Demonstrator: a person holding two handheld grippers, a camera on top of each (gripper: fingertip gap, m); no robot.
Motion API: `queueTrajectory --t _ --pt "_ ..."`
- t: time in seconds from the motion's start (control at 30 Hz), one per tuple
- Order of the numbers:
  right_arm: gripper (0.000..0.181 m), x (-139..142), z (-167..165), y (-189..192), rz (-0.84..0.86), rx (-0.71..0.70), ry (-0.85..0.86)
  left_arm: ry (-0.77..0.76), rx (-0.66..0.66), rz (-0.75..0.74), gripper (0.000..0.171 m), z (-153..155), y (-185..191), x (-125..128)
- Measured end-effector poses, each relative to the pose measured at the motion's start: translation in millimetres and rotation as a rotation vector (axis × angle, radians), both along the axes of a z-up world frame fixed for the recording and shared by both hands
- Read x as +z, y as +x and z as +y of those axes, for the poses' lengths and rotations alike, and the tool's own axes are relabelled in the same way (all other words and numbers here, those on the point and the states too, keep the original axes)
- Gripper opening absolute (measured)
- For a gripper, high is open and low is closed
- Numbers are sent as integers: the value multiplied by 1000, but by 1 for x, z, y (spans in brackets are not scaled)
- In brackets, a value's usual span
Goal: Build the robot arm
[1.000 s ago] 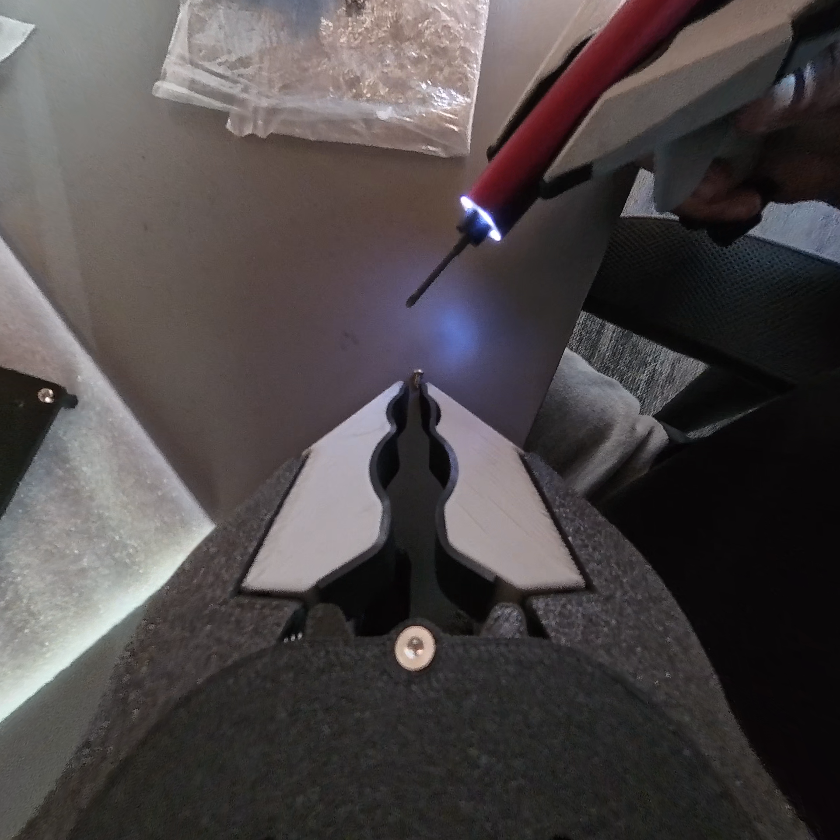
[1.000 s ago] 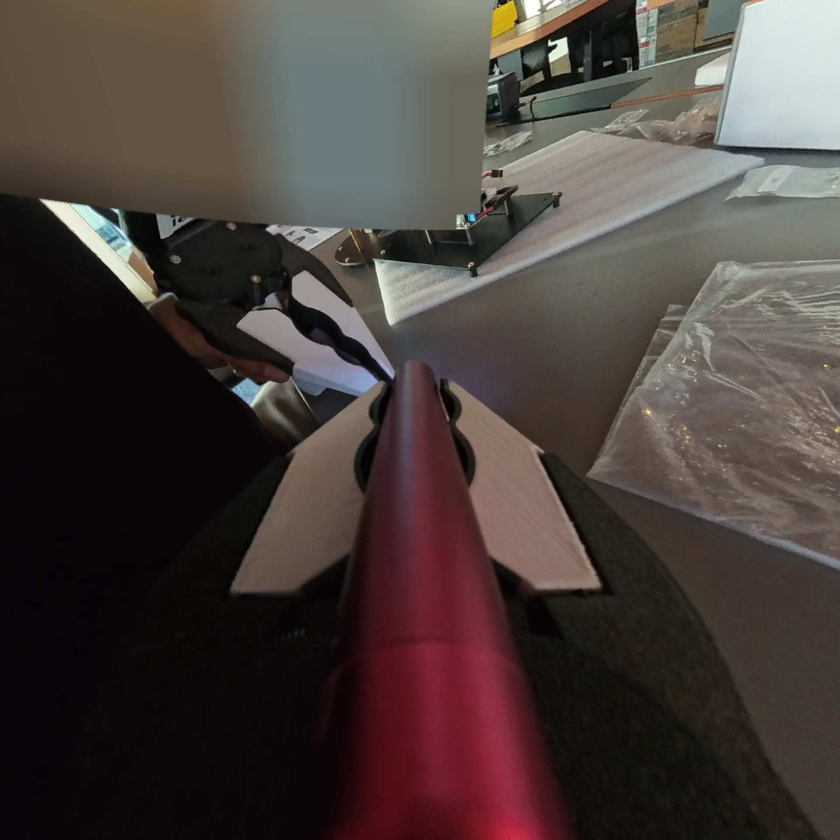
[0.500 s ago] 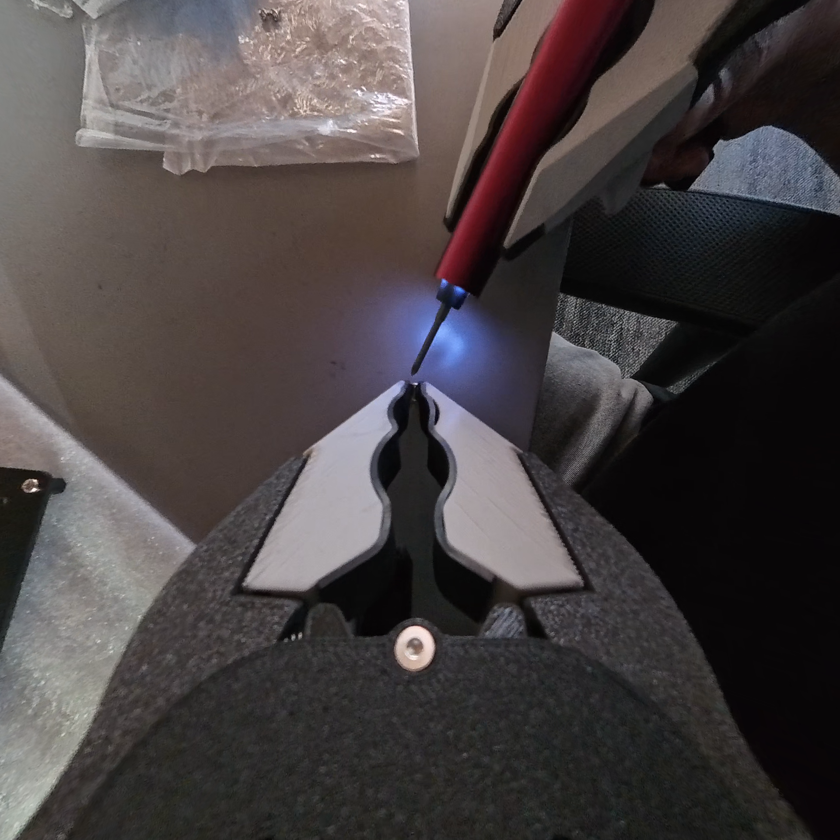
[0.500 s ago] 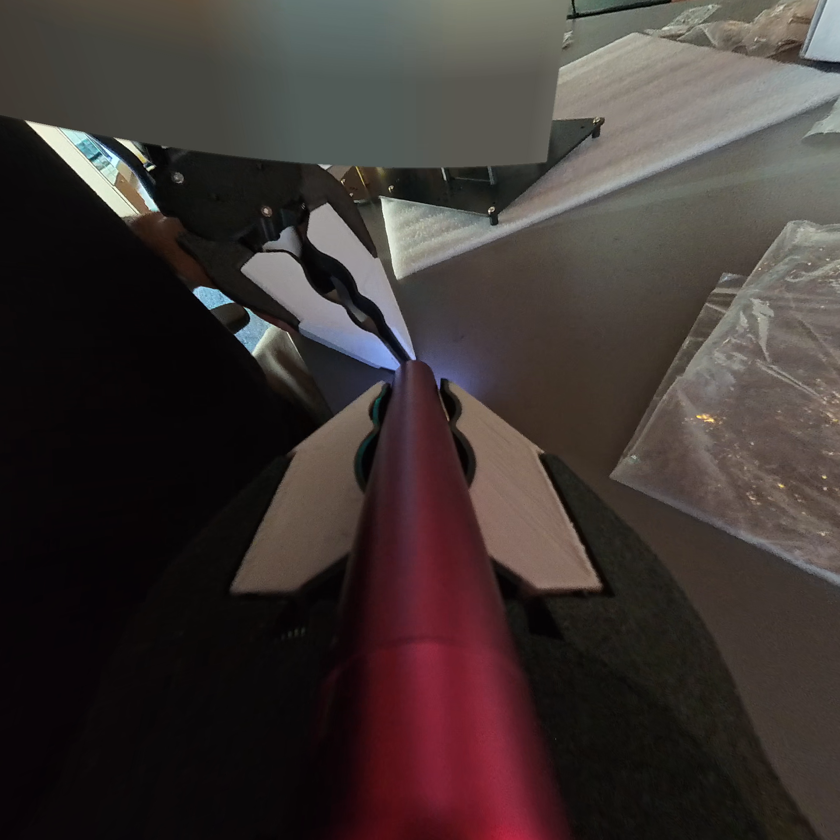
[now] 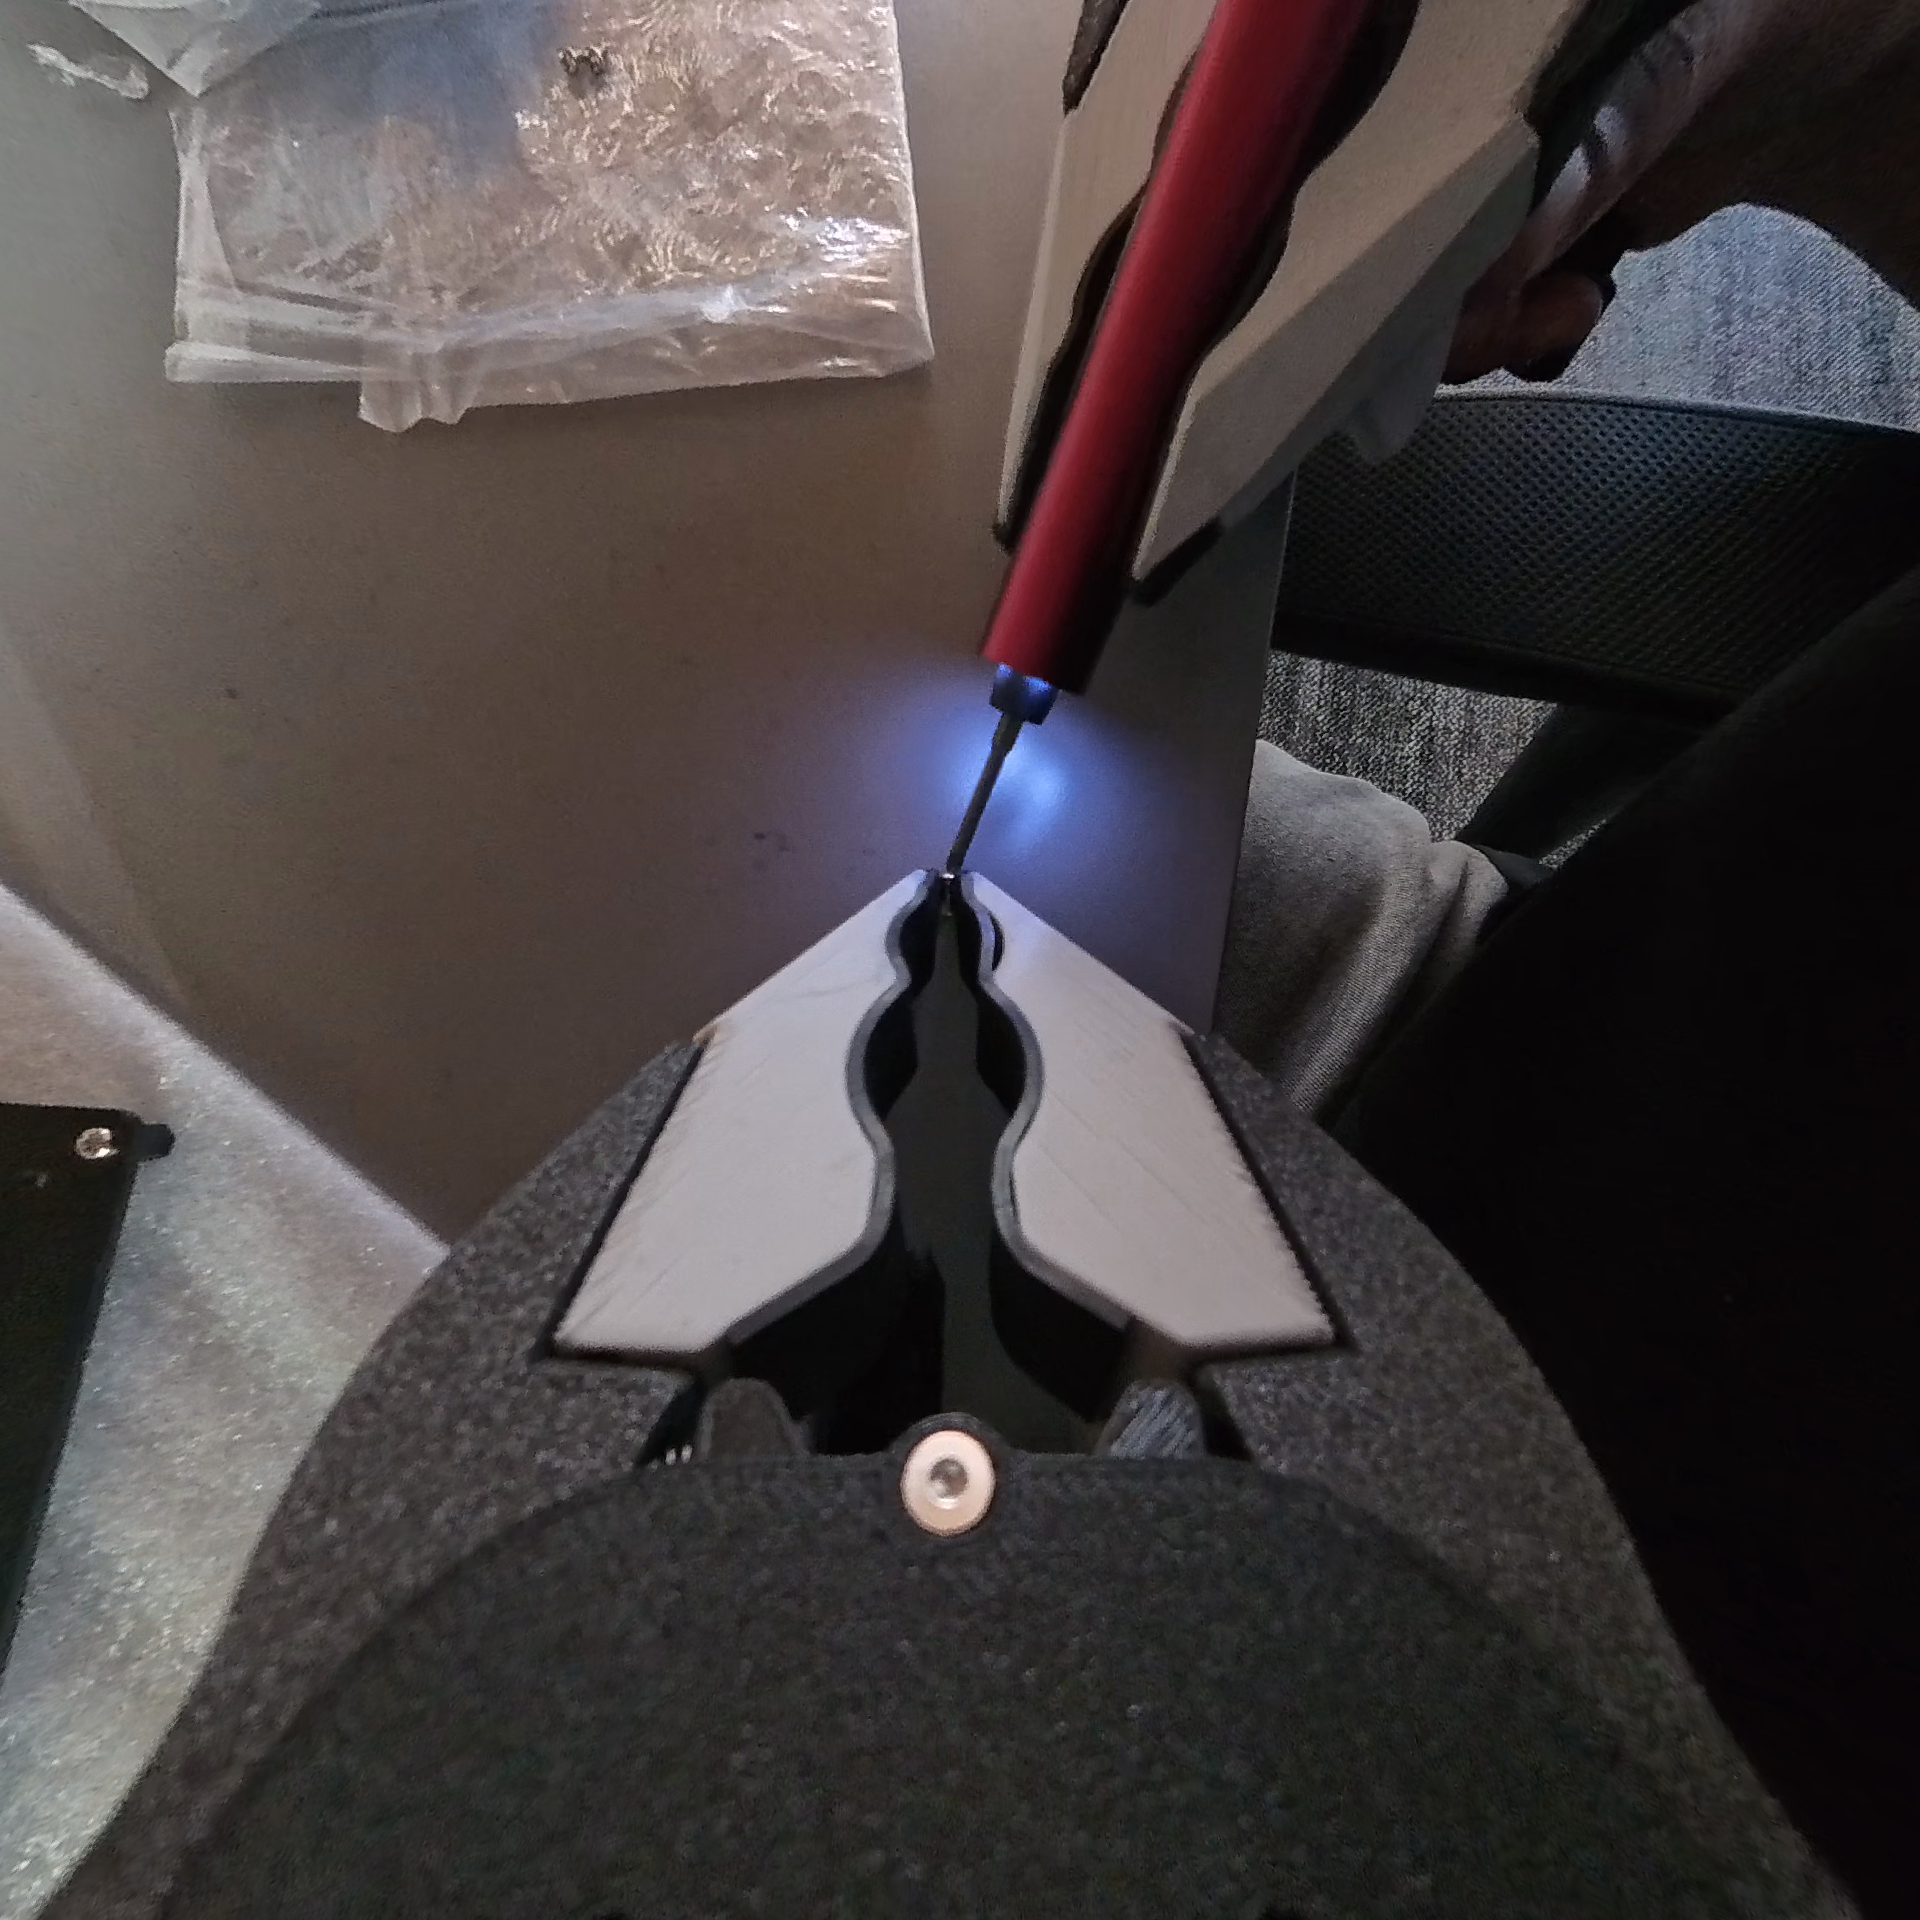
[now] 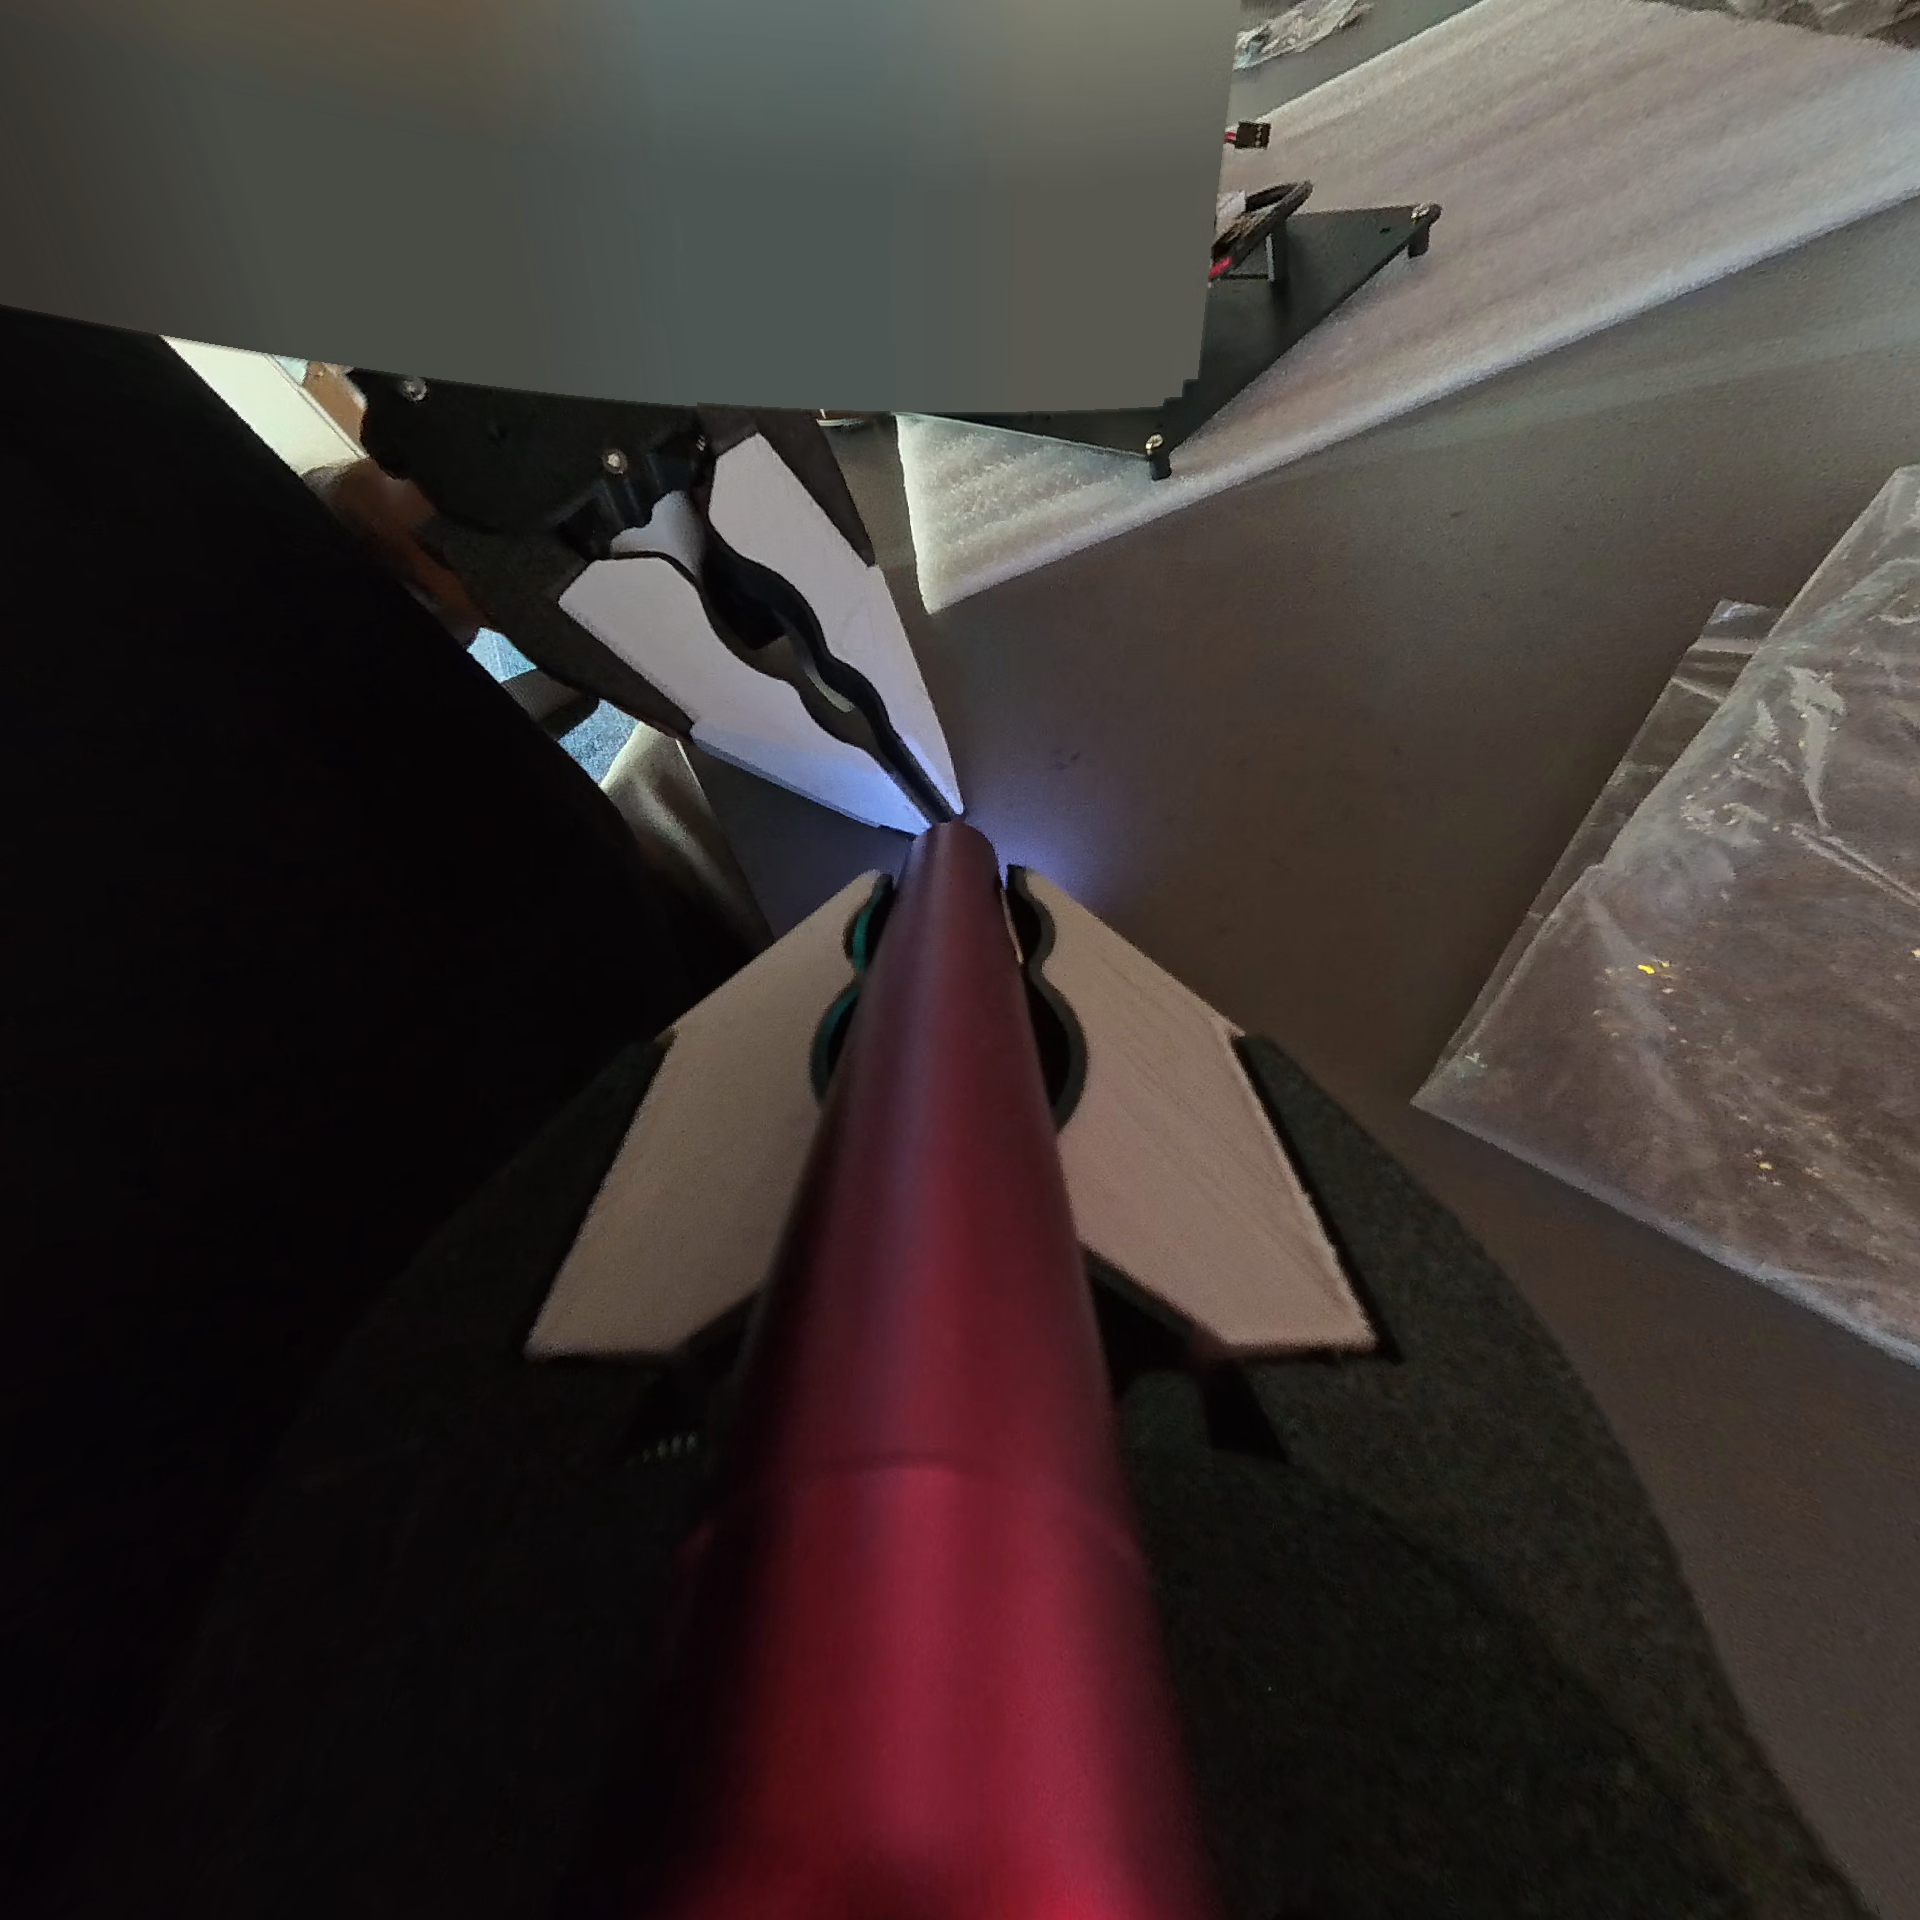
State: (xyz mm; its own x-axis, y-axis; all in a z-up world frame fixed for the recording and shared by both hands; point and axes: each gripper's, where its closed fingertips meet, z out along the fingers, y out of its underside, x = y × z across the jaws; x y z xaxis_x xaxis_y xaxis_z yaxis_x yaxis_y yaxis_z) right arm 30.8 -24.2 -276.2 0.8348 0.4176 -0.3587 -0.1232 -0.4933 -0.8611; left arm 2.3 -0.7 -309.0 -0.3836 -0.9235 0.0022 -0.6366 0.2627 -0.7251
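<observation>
My left gripper point(image 5: 948, 881) is shut on a tiny screw point(image 5: 950, 884) pinched at its fingertips, held above the grey table point(image 5: 520, 675) near its edge. My right gripper point(image 6: 940, 883) is shut on a red electric screwdriver point(image 6: 935, 1299) with a lit tip. In the left wrist view the screwdriver point(image 5: 1132, 332) comes down from the upper right and its thin bit point(image 5: 977, 805) touches the screw. In the right wrist view the left gripper point(image 6: 940, 816) shows just beyond the screwdriver's end, which hides the bit.
A clear plastic bag point(image 5: 540, 197) of small parts lies on the table; it also shows in the right wrist view point(image 6: 1745, 997). A black plate point(image 6: 1320, 270) rests on white foam sheet point(image 6: 1558, 208); its corner point(image 5: 52, 1247) shows at left. A black chair point(image 5: 1600, 540) stands beyond the table edge. The grippers' ends are close to 6 cm from one another.
The screwdriver has swung down and toward my left gripper; its bit, apart from the fingertips a second ago, now touches the screw. The two grippers have come closer together.
</observation>
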Motion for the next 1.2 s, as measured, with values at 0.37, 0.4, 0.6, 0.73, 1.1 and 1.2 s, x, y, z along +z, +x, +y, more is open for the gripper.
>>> queueTrajectory --t 0.37,0.4,0.6,0.73,1.1,1.2 --pt "21 1 1 0 67 -1 -34 13 -35 -4 3 -1 0 0" --pt "21 0 2 1 105 -5 -61 14 -50 -4 3 -1 -1 0" --pt "21 -1 7 2 308 -24 -204 3 -157 -1 3 -1 -4 0" --pt "20 0 12 1 367 -69 -224 1 -211 -1 2 1 -7 0" --pt "20 21 22 -5 299 -104 -46 98 -202 -162 2 24 -8 28" --pt "19 39 39 -6 236 -94 39 150 -163 -242 2 43 -8 46"
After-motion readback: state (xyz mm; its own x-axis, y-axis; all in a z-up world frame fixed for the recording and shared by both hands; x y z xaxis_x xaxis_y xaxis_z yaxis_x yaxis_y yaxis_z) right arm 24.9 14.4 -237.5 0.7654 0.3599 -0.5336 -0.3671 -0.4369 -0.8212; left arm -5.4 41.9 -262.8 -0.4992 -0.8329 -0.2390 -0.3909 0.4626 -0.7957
